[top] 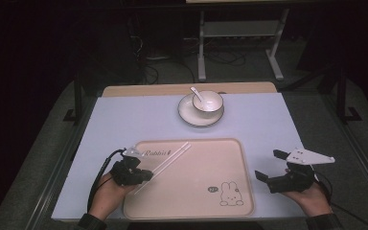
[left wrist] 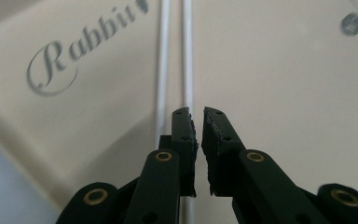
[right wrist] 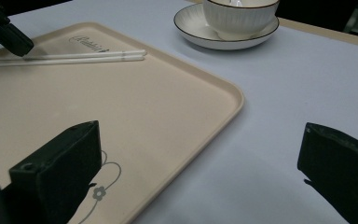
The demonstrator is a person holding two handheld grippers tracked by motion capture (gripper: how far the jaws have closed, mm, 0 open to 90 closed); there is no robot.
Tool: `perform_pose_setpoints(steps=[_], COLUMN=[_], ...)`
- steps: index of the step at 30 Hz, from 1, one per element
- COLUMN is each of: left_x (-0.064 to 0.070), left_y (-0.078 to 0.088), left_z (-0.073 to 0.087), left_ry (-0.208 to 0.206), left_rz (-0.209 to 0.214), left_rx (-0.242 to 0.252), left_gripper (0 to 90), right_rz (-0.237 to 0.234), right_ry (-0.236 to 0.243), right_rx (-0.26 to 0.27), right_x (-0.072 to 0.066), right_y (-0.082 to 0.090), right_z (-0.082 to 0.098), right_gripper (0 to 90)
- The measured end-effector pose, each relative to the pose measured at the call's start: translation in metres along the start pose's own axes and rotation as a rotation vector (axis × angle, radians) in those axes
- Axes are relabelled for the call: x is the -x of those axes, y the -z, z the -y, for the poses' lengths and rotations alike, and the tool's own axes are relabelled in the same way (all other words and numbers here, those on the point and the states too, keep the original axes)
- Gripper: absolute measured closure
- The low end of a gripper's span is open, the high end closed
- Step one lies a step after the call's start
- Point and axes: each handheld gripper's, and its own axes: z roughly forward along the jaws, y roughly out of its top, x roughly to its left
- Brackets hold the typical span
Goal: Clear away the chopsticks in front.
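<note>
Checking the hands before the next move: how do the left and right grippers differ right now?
The left gripper has its fingers nearly shut, a slim gap between them; the right gripper has fingers spread wide. The left sits over the chopsticks on the tray; the right hangs beside the tray, over bare table. Both are black and hand-held.

Evenly lit tabletop (top: pixel 139 120) against a near-black room. Soft, faint shadows, no glare. Slightly grainy from above; close up, sharp on the tray (right wrist: pixel 135 107), blurred on the nearest black claw parts.

Black tools (top: pixel 149 173) w/ brass rivets, trailing cables, dark sleeves.
</note>
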Motion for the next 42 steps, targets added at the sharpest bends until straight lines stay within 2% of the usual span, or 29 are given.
perform_pose_setpoints(steps=[3,5,7,8,12,17,23,26,28,31,35,42], left_x=[0.003,0.003,0.003,0.003,0.002,0.0,0.0,-0.001,-0.004,-0.012,-0.019,-0.036], left_y=[-0.01,-0.012,-0.016,-0.021,-0.031,-0.056,-0.095,-0.11,-0.11,-0.106,-0.102,-0.088], left_z=[-0.013,-0.017,-0.027,-0.037,-0.054,-0.086,-0.114,-0.118,-0.118,-0.116,-0.112,-0.099], left_ry=[-0.034,-0.04,-0.06,-0.077,-0.105,-0.143,-0.175,-0.179,-0.172,-0.141,-0.132,-0.087], left_rz=[0.023,0.032,0.039,0.047,0.069,0.09,0.071,0.04,0.044,0.028,0.011,-0.007], left_rx=[0.024,0.03,0.043,0.049,0.053,0.053,0.02,0.002,0.009,0.014,0.015,0.021], left_gripper=[79.1,78.9,78.9,79.2,89.1,89.6,89.5,89.6,89.6,89.6,89.6,89.6], right_rz=[-0.001,-0.003,-0.004,-0.003,-0.005,-0.005,-0.004,-0.004,-0.004,-0.004,-0.004,-0.004], right_ry=[0.003,0.002,0.003,0.003,0.002,0.002,-0.001,-0.003,-0.006,-0.007,-0.005,0.0], right_rx=[-0.005,-0.005,-0.006,-0.006,-0.004,-0.002,0.002,0.004,0.005,0.006,0.007,0.001], right_x=[-0.001,-0.001,-0.001,-0.001,0.0,0.0,0.001,0.002,0.002,0.003,0.002,0.0], right_y=[-0.001,-0.001,-0.001,-0.002,-0.002,-0.001,0.0,0.001,0.001,0.002,0.002,0.001], right_z=[0.0,0.0,0.0,0.0,0.0,0.0,0.0,0.001,0.001,0.001,0.001,0.001], right_gripper=[0.0,0.0,0.0,0.0,0.0,0.0,0.0,0.0,0.0,0.0,0.0,0.0])
